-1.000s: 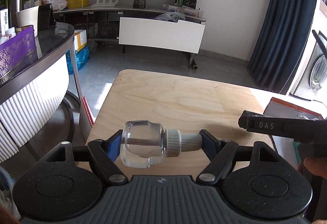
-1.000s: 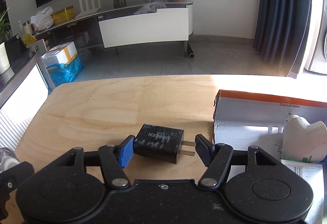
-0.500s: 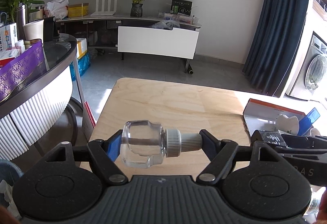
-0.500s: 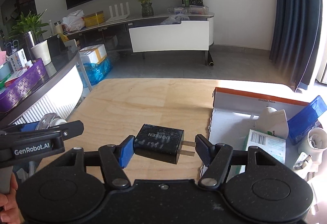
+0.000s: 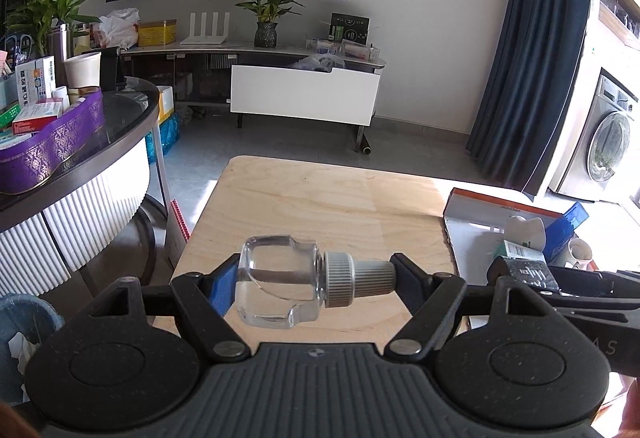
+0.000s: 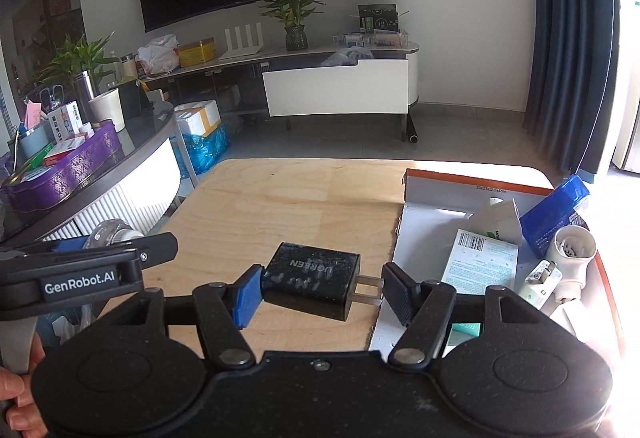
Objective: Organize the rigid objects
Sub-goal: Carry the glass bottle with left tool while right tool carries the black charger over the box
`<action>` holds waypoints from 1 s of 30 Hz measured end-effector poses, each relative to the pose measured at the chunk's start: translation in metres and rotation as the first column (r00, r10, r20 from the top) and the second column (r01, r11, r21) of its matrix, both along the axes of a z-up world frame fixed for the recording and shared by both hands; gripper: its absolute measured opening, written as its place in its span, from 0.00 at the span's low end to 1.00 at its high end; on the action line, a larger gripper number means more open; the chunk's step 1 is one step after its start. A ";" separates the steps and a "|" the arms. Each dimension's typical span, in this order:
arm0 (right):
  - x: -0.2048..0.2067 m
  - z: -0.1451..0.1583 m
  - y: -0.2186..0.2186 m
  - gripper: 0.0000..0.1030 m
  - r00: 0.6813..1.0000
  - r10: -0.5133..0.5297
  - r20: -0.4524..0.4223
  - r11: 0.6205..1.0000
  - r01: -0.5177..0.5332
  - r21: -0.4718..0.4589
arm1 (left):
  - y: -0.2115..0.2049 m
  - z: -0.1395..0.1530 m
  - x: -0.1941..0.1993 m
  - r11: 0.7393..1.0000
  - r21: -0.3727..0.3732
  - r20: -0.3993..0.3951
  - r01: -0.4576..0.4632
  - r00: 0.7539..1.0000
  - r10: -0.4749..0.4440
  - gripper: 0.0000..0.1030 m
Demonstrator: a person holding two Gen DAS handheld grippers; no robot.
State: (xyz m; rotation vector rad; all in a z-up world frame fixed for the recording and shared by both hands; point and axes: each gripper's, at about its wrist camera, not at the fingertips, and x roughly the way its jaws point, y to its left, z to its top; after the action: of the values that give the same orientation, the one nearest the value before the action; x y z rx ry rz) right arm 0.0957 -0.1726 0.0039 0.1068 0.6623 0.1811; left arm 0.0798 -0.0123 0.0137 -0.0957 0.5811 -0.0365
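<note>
My left gripper (image 5: pixel 314 284) is shut on a clear glass bottle with a grey ribbed cap (image 5: pixel 280 286), held sideways above the wooden table (image 5: pixel 320 206). My right gripper (image 6: pixel 318 288) is shut on a black plug charger (image 6: pixel 310 278), its prongs against the right pad, held above the table's near edge. A shallow cardboard box (image 6: pixel 436 194) sits at the table's right and holds a blue case (image 6: pixel 554 210), a white mask, a printed leaflet and a white plug adapter (image 6: pixel 570 254). In the right wrist view the left gripper (image 6: pixel 120 258) shows at the left with the bottle.
A round dark side table (image 5: pixel 96 158) with a purple tray of boxes stands left of the wooden table. A TV bench with a plant (image 5: pixel 272 10) lines the far wall. Dark curtains (image 5: pixel 532 58) and a washing machine (image 5: pixel 608 134) stand at the right.
Both grippers have risen and drawn back from the table with their objects still held. More of the room and of the box's contents has come into view.
</note>
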 end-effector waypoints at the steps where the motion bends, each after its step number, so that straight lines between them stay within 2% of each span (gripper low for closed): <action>1: -0.004 0.001 -0.001 0.75 1.000 0.003 0.004 1.000 -0.003 -0.001 | 0.000 0.001 -0.001 1.000 0.000 0.003 0.000 1.000 0.000 0.77; 13: -0.037 0.010 -0.012 0.75 0.999 0.003 0.044 1.000 -0.003 -0.007 | -0.006 0.004 -0.022 1.000 -0.004 0.027 0.009 1.000 -0.009 0.77; 30: -0.072 0.023 -0.041 0.75 0.993 -0.048 0.105 0.999 0.047 0.013 | -0.028 0.012 -0.047 0.998 0.008 0.061 0.059 0.996 -0.059 0.77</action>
State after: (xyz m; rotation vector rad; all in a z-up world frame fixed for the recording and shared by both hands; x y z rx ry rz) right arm 0.0233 -0.2139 0.0266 0.1226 0.5532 0.1431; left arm 0.0333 -0.0407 0.0256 -0.0714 0.5222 -0.0946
